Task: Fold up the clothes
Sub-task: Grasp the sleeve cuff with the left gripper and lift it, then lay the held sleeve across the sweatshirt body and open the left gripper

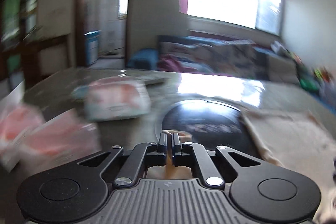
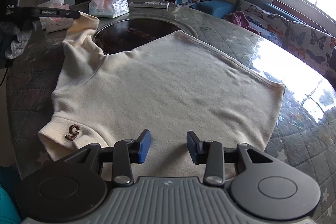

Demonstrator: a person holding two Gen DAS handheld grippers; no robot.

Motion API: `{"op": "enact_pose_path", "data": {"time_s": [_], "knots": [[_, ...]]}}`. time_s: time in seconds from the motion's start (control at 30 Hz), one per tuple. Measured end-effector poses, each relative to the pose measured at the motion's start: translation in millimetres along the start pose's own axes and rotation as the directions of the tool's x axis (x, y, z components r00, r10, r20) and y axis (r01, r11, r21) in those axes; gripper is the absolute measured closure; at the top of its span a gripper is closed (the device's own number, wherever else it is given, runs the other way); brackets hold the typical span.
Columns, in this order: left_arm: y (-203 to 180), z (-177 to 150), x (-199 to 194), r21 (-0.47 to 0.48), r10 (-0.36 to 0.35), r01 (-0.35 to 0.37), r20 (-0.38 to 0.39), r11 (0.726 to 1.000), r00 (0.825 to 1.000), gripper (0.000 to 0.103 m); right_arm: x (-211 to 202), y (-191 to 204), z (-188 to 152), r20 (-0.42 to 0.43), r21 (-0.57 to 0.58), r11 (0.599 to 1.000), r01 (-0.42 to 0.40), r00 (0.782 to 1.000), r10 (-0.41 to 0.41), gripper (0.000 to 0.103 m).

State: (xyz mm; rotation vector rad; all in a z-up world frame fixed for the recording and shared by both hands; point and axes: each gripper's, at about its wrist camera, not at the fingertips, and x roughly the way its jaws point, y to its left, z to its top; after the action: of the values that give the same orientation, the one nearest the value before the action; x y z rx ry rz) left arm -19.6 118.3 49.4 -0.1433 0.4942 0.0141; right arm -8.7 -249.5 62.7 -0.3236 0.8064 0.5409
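Note:
A cream high-neck sweater (image 2: 168, 85) lies flat on the round table, its collar with a brown "5" (image 2: 72, 131) at the near left. My right gripper (image 2: 168, 145) is open and empty, just above the sweater's near edge. My left gripper (image 2: 76, 14) is at the far left in the right wrist view, shut on the cuff of the sleeve (image 2: 84, 26) and holding it up off the table. In the blurred left wrist view the left gripper (image 1: 169, 138) has its jaws together with cream fabric (image 1: 170, 169) between them. The sweater's body (image 1: 294, 140) lies to its right.
A dark round hotplate (image 2: 134, 33) is set in the table's middle, partly under the sweater. Tissue packs (image 2: 108, 6) and a remote (image 2: 149, 4) lie at the far side. A grey cloth (image 2: 14, 43) sits at the left. A sofa (image 2: 294, 35) stands at the right.

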Motion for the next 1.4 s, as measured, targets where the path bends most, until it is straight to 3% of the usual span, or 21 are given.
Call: {"op": "enact_pose_path", "data": {"time_s": [0.23, 0.4, 0.57, 0.73, 0.87, 0.97, 1.0, 1.07, 1.27, 1.4], "knots": [[35.6, -19.6, 6.8, -0.109, 0.070, -0.078, -0.072, 0.991, 0.995, 0.098, 0.0, 6.1, 8.2, -0.016, -0.048, 0.999, 0.009, 1.000, -0.010, 0.065], [33.1, -16.4, 6.2, -0.111, 0.072, -0.077, -0.052, 0.991, 0.996, 0.099, -1.2, 24.6, 26.5, -0.008, -0.138, 0.990, -0.028, 1.000, 0.027, 0.065], [28.8, -1.3, -4.3, -0.103, 0.063, -0.062, 0.003, 0.993, 0.998, 0.099, 3.9, 64.8, 53.4, 0.013, -0.262, 0.956, -0.130, 0.990, 0.138, 0.065], [28.6, 0.7, -2.4, -0.107, 0.065, -0.065, -0.006, 0.992, 0.998, 0.099, 20.8, 104.2, 64.6, -0.012, -0.330, 0.910, -0.252, 0.965, 0.262, 0.065], [29.2, 0.9, -2.5, -0.119, 0.061, -0.061, -0.006, 0.991, 0.998, 0.099, 35.6, 128.8, 62.1, -0.058, -0.372, 0.875, -0.309, 0.949, 0.311, 0.067], [27.8, 5.9, -11.4, -0.122, 0.049, -0.045, 0.023, 0.991, 0.999, 0.099, 39.6, 135.3, 60.8, -0.071, -0.358, 0.875, -0.325, 0.944, 0.322, 0.085], [27.3, 7.7, -15.0, -0.123, 0.044, -0.039, 0.037, 0.992, 0.998, 0.099, 38.8, 135.0, 60.8, -0.076, -0.351, 0.873, -0.338, 0.940, 0.334, 0.099], [25.8, 9.2, -18.7, -0.108, 0.047, -0.041, 0.052, 0.993, 0.998, 0.098, 37.8, 134.6, 60.3, -0.084, -0.345, 0.868, -0.358, 0.933, 0.351, 0.099], [36.0, -15.2, 9.0, -0.103, 0.119, -0.127, -0.086, 0.987, 0.989, 0.097, 39.5, 134.0, 59.9, -0.090, -0.349, 0.856, -0.381, 0.923, 0.374, 0.098], [37.8, -19.6, 7.8, -0.113, 0.178, -0.190, -0.112, 0.975, 0.978, 0.094, 36.1, 135.8, 59.9, -0.088, -0.361, 0.852, -0.380, 0.923, 0.374, 0.090]]}}
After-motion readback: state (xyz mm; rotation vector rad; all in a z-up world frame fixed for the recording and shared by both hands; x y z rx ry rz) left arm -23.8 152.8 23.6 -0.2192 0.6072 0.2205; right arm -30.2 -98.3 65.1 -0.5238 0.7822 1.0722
